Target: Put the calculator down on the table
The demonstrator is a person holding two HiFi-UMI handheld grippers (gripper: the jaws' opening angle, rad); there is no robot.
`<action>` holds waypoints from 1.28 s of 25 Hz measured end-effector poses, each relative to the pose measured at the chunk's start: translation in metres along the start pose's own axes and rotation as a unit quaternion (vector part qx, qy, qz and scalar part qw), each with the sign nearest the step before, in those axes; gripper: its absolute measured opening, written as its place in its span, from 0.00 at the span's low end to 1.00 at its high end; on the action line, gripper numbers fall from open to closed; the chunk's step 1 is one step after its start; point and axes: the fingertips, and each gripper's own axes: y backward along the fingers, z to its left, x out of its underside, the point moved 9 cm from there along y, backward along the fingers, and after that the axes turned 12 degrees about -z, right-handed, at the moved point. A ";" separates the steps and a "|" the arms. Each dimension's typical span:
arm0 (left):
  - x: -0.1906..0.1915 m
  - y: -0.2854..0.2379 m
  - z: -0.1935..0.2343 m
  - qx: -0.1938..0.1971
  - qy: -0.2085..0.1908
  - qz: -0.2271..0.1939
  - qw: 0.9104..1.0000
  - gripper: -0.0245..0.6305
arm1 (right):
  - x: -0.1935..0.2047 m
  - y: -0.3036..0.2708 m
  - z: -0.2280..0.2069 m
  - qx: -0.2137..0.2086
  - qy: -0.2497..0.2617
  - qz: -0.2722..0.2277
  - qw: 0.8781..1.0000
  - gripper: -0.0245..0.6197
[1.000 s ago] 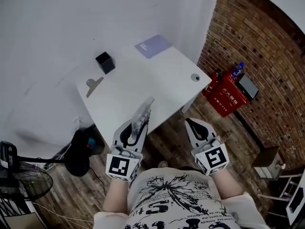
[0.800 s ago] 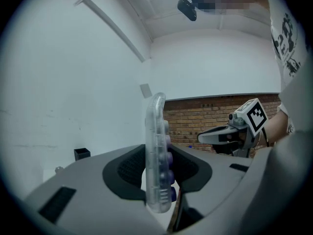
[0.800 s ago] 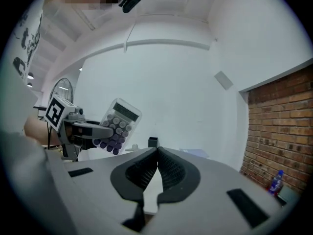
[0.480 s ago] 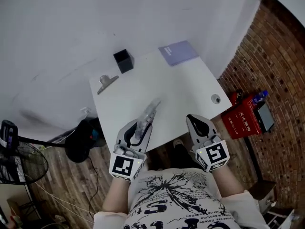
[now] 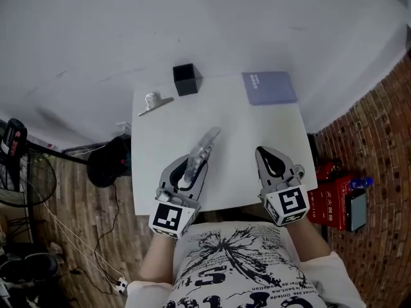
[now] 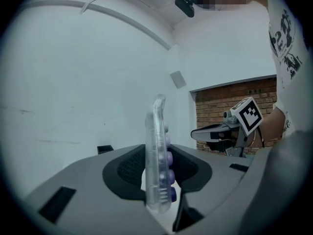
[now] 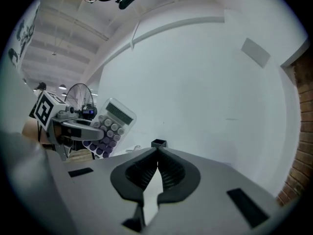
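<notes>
Head view: black box (image 5: 187,79), clip (image 5: 154,102), notebook (image 5: 269,87) line the table's (image 5: 244,140) far edge.

A white table (image 5: 244,140) stands with its far edge against a plain white wall (image 5: 192,24). To the table's right rises a red brick wall (image 5: 385,120), with a red crate (image 5: 329,203) at its foot. Left of the table, wooden plank floor (image 5: 70,236) carries loose cables (image 5: 83,249) and a standing fan (image 5: 22,172).
</notes>
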 end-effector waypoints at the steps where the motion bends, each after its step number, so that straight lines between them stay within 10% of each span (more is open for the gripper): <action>1: 0.006 -0.007 -0.001 -0.008 0.002 0.004 1.000 0.26 | 0.004 -0.006 -0.008 -0.007 -0.002 0.001 1.000 0.06; 18: 0.131 -0.066 0.000 -0.042 0.104 0.175 0.978 0.26 | 0.087 -0.072 -0.072 -0.085 -0.040 0.068 0.993 0.06; 32: 0.192 -0.071 0.012 -0.073 0.180 0.224 0.955 0.26 | 0.118 -0.086 -0.066 -0.104 -0.043 0.095 0.989 0.06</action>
